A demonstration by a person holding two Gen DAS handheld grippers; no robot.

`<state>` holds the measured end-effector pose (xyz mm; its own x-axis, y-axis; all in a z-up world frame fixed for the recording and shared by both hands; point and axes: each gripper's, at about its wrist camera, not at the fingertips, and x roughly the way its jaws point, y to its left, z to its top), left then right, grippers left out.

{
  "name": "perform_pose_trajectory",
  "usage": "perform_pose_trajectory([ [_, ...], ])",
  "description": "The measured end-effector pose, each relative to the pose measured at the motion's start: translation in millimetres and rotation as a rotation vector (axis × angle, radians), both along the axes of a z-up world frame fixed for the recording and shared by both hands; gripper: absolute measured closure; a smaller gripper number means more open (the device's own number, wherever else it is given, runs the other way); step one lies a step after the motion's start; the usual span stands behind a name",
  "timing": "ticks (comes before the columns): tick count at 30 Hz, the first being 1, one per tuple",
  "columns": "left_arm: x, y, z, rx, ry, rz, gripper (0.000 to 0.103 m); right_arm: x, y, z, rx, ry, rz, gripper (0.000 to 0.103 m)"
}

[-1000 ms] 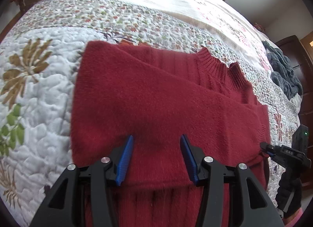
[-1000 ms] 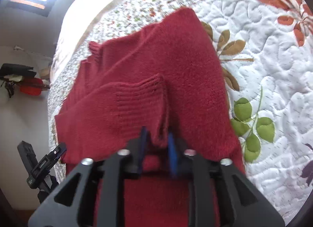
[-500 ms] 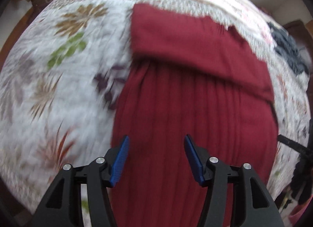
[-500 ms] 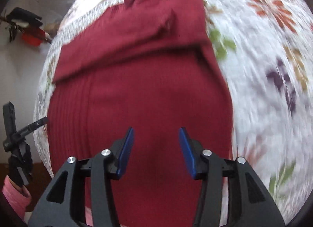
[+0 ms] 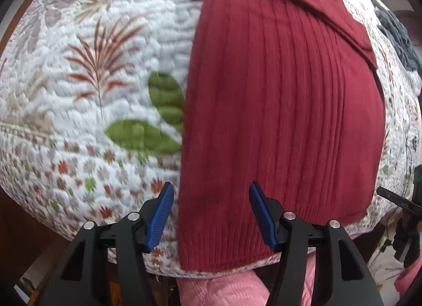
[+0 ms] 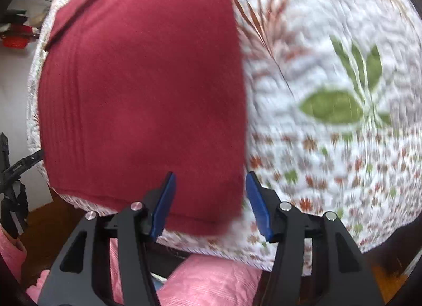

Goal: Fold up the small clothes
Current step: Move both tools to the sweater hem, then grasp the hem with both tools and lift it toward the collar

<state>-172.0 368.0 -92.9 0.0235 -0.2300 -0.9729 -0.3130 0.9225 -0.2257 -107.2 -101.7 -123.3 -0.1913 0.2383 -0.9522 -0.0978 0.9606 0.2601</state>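
Sweater point(image 5: 284, 110) fills the middle of both frames, flat on the bed point(image 5: 79, 95), so drop both wide-open, empty grippers, left point(image 5: 211, 209) and right point(image 6: 209, 201), onto the lower hem corners and pinch evenly.

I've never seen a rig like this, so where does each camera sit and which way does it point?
Left wrist: behind the open left gripper, looking over the red sweater's left hem corner; pink-clad legs below.
Right wrist: behind the open right gripper, over the sweater's right hem corner; pink legs again.
Shared: sweater, floral quilt; each glimpses the other gripper.
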Motion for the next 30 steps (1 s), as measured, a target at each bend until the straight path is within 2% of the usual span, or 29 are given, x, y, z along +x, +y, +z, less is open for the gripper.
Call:
perform_pose_trajectory([
  [6, -11, -6, -14, -0.027, 0.043, 0.022, 0.044, -17, -7, -22, 0.035, 0.085, -0.030, 0.047],
  [11, -14, -12, -15, -0.044, 0.054, 0.041, 0.045, -22, 1, -31, 0.075, 0.090, -0.034, 0.049],
  [16, -24, -21, -20, -0.079, 0.071, 0.084, 0.050, -16, 20, -38, 0.114, 0.098, -0.050, 0.052],
  [18, -28, -22, -25, -0.096, 0.082, 0.115, 0.056, -15, 23, -41, 0.114, 0.099, -0.065, 0.053],
  [19, -30, -25, -26, -0.096, 0.084, 0.120, 0.057, -14, 23, -41, 0.113, 0.095, -0.063, 0.057],
  [21, -30, -29, -25, -0.086, 0.087, 0.117, 0.071, -14, 25, -38, 0.102, 0.084, -0.051, 0.071],
  [22, -26, -32, -24, -0.084, 0.091, 0.114, 0.074, -5, 20, -36, 0.113, 0.089, -0.057, 0.082],
  [23, -25, -33, -23, -0.088, 0.090, 0.113, 0.082, -3, 20, -34, 0.124, 0.093, -0.074, 0.086],
  [24, -26, -33, -21, -0.094, 0.086, 0.115, 0.092, 1, 20, -30, 0.128, 0.093, -0.078, 0.088],
  [25, -25, -31, -17, -0.109, 0.082, 0.123, 0.093, 4, 20, -27, 0.138, 0.091, -0.078, 0.091],
  [30, -13, -3, 7, -0.214, 0.019, 0.175, 0.095, 20, 21, -5, 0.241, 0.067, -0.117, 0.092],
])
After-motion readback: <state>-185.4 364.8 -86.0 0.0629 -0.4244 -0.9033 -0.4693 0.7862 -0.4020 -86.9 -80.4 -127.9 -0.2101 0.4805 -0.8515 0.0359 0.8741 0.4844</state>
